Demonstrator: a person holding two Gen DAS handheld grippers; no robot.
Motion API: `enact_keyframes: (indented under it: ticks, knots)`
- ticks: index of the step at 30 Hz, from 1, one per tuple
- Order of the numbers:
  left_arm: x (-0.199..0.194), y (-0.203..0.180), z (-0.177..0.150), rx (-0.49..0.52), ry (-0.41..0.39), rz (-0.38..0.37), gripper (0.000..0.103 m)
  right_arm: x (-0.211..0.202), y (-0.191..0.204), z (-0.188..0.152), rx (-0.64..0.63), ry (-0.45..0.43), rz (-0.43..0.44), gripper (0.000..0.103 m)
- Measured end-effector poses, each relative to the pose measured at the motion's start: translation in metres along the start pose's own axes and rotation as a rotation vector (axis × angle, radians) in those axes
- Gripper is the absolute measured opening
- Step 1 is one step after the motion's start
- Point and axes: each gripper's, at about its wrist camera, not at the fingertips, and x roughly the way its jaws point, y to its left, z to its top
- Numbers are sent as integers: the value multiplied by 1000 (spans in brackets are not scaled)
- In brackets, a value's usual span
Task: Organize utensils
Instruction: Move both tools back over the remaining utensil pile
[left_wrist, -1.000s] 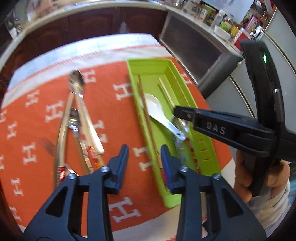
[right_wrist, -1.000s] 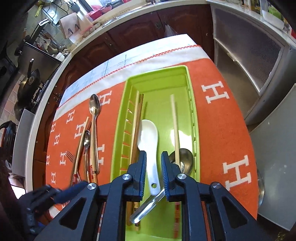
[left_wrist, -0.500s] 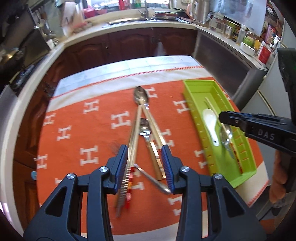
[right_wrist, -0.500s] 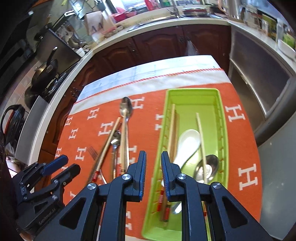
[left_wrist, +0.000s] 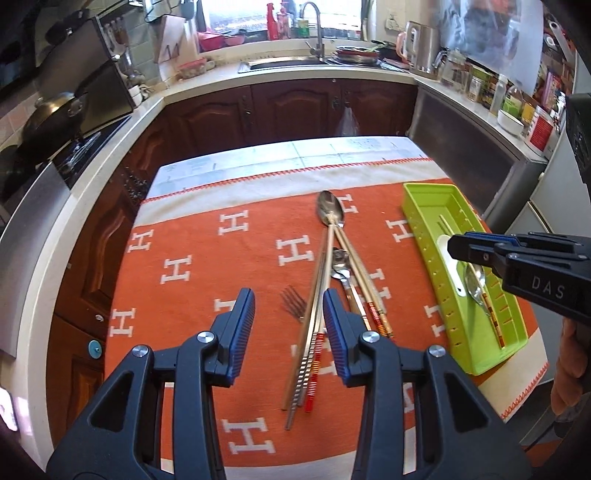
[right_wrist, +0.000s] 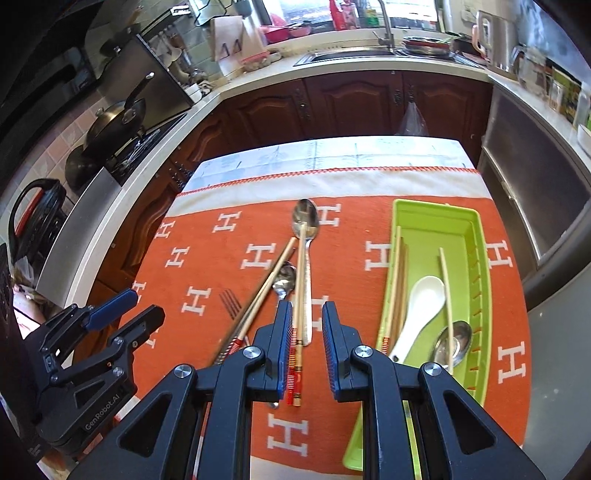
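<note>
Covering the surface (right_wrist: 388, 147), an orange cloth (right_wrist: 229, 258) fills mid-frame in both views. At right the green tray (right_wrist: 476, 236) is seen holding chopsticks, a white spoon (right_wrist: 421, 299) and a metal spoon. At centre a loose pile is left: long spoon (right_wrist: 306, 221), chopsticks (right_wrist: 266, 284), small spoon, fork (left_wrist: 293, 304). Both the left gripper (left_wrist: 289, 321) and the right gripper (right_wrist: 303, 347) are held released and empty above the pile. These pieces are judged light, stiff and slippery; a handle end clear of its neighbours is best pinched.

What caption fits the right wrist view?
Open right gripper above loose chopsticks on orange cloth, beside green tray.
</note>
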Motion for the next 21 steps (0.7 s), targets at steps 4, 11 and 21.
enact_keyframes:
  ticks: [4,11,21]
  knots:
    - [-2,17,-6,-18,-8,15,36,7,15,0,-18,15,-5,20]
    - [11,39,-16,-49,13,16,42,28,37,-1,-42,48,-11,20]
    - [46,72,-37,-110,85,-26,43,64,51,-7,-64,90,-33,20]
